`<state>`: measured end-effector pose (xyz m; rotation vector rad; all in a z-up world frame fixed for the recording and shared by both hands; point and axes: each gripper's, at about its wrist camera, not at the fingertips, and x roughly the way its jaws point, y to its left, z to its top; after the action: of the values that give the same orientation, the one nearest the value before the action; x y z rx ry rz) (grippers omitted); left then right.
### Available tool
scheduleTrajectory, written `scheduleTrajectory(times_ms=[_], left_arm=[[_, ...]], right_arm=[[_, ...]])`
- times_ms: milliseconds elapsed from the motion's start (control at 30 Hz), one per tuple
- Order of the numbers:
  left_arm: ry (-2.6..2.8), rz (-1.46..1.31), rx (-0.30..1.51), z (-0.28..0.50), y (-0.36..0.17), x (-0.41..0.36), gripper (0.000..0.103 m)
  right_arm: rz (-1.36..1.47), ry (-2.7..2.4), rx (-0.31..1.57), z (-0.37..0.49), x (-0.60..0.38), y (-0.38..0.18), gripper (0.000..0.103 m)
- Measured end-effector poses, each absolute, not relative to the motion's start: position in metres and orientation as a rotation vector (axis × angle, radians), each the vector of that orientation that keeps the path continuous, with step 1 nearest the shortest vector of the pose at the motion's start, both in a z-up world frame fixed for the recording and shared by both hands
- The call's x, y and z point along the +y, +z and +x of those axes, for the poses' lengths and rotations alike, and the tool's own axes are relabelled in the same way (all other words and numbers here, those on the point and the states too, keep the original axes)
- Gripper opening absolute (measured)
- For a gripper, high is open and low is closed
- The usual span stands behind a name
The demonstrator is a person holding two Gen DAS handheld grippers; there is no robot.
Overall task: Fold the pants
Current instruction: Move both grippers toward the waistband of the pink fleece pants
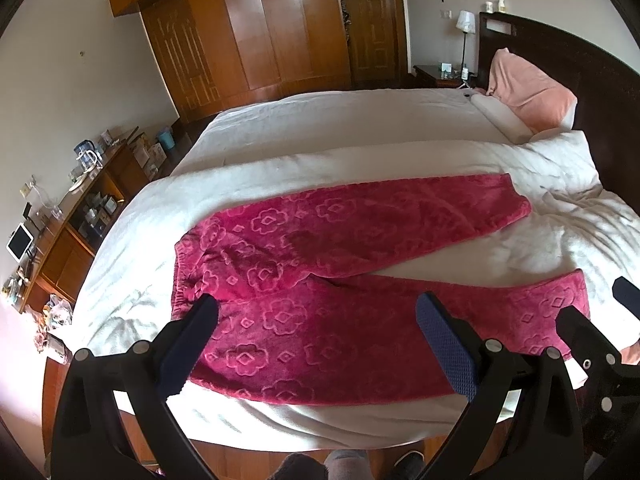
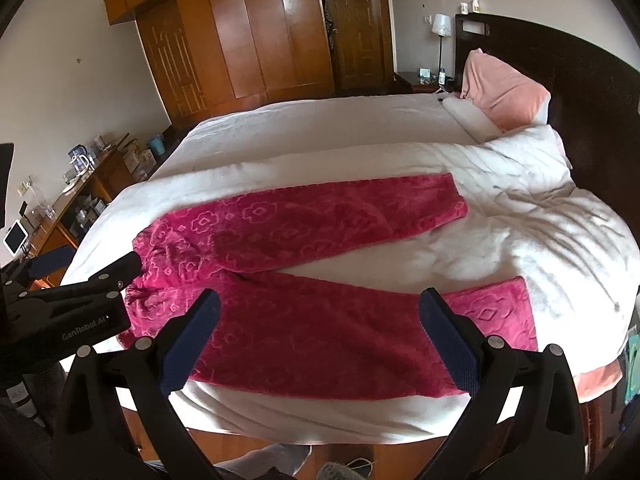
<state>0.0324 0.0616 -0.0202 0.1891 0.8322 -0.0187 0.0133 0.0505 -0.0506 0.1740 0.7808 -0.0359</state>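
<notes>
Magenta fleece pants (image 1: 320,280) with an embossed flower pattern lie spread flat on the white bed (image 1: 320,128), waistband to the left, both legs running right and splayed apart. My left gripper (image 1: 316,312) hovers open above the near leg close to the waistband, holding nothing. In the right wrist view the same pants (image 2: 304,280) lie below my right gripper (image 2: 320,308), which is open over the near leg's middle. The left gripper (image 2: 132,264) shows at the left there, over the waistband end. The right gripper (image 1: 592,300) shows at the right edge of the left wrist view, near the near cuff.
A pink pillow (image 1: 528,92) leans on the dark headboard (image 1: 568,52) at the far right. Wooden wardrobes (image 1: 256,28) line the back wall. A cluttered sideboard (image 1: 80,216) stands left of the bed. The person's feet (image 1: 344,462) are at the near bed edge on the wood floor.
</notes>
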Motion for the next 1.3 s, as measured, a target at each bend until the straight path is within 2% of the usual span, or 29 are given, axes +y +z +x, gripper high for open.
scheduleTrajectory(times_ms=[833, 1300], left_arm=[[0.001, 0.141, 0.883, 0.039, -0.031, 0.087, 0.098], [0.009, 0.149, 0.943, 0.070, -0.047, 0.094, 0.098]], right_arm=[[0.129, -0.127, 0.861, 0.023, 0.061, -0.064, 0.100], [0.137, -0.176, 0.929, 0.059, 0.055, -0.080, 0.100]])
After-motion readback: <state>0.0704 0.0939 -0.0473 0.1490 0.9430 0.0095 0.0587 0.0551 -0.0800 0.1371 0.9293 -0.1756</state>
